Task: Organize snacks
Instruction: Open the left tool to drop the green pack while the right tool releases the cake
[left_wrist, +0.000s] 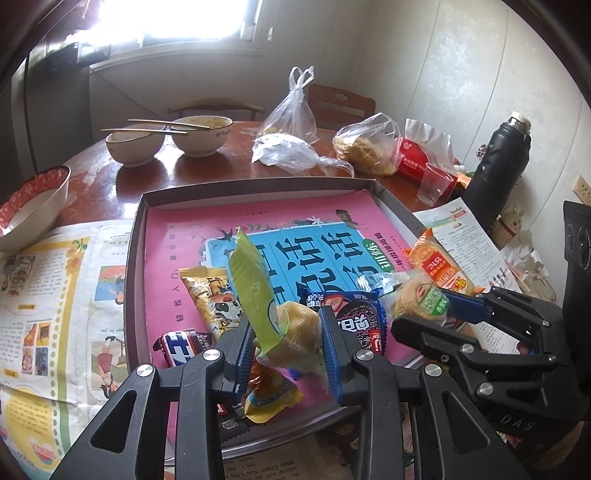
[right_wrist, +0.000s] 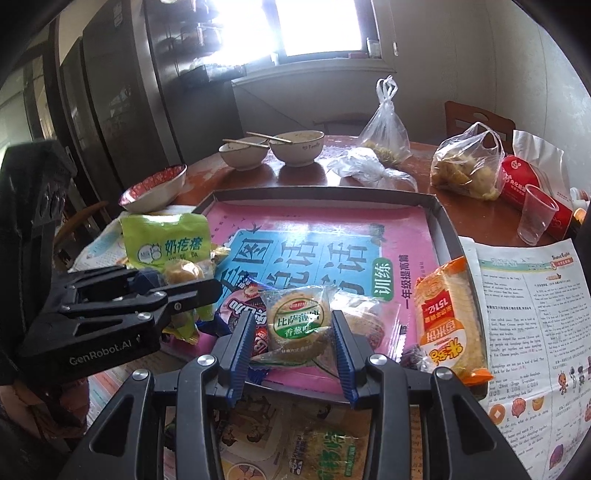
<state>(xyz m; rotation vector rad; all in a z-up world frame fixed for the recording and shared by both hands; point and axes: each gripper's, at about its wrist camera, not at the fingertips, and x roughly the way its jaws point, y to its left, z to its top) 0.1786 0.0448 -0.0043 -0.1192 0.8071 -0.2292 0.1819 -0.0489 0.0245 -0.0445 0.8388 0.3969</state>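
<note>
Green snack pouch (left_wrist: 255, 291) clamped upright in left tongs (left_wrist: 288, 350), round cracker pack (right_wrist: 297, 325) clamped in right tongs (right_wrist: 293, 347), both low over tray (left_wrist: 136, 236).

Left tool (left_wrist: 286, 343) and right tool (right_wrist: 293, 341) sit side by side, both pointing forward, fingers parted around packets.

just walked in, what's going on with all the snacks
A person is sorting snacks with two handheld claws over a shallow box lined with a pink book. The left claw grips a green-and-yellow snack packet; the right claw holds a round cracker pack. Other snacks lie around them.
</note>
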